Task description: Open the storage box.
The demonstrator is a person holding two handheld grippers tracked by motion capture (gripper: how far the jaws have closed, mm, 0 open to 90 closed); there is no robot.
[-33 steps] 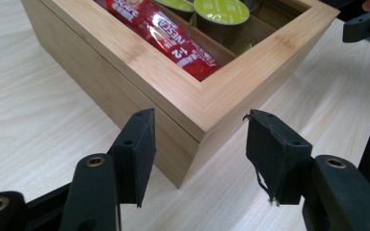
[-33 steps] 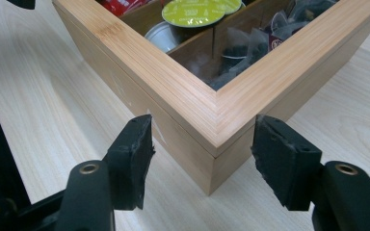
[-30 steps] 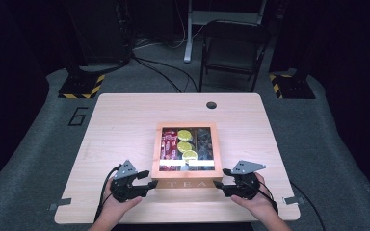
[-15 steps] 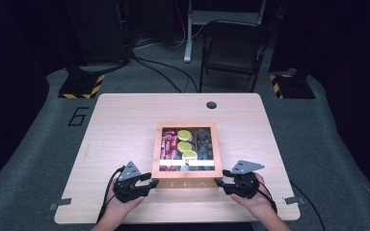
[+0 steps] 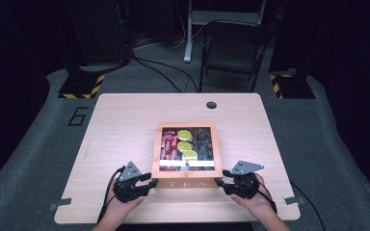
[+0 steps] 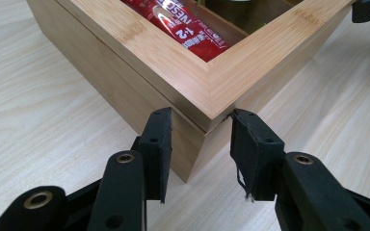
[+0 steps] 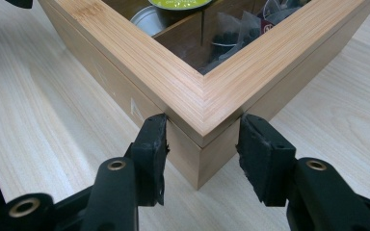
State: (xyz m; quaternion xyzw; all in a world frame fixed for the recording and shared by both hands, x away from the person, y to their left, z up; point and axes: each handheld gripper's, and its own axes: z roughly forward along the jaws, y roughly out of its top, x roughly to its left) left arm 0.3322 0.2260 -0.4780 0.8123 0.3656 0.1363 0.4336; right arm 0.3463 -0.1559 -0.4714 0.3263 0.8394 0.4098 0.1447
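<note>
High view: a bamboo tea box (image 5: 187, 153) with a glass-window lid sits near the front edge of the light wooden surface (image 5: 125, 120), about midway between its left and right edges. The left gripper (image 5: 147, 182) is at the box's front left corner and the right gripper (image 5: 223, 182) at its front right corner, each held in a hand coming in from the front edge.

Left gripper view shows its fingers (image 6: 156, 144) straddling the corner at the seam under the lid; they have just been closing and now press against the two faces of the corner. Right gripper view shows the same: its fingers (image 7: 151, 144) have just been closing and are clenched on the opposite front corner at the lid seam. Pinching both front corners at once probably serves to steady the box or to lift the lid evenly.

Through the glass, red sachets (image 5: 166, 144), lime-green capsules (image 5: 184, 144) and dark tea bags (image 5: 203, 142) fill separate compartments.

A cable hole (image 5: 211, 105) sits near the back edge of the surface. Beyond it the room is dark, with grey carpet, a folding chair (image 5: 231, 53), cables and hazard-striped stand bases (image 5: 79, 86).
</note>
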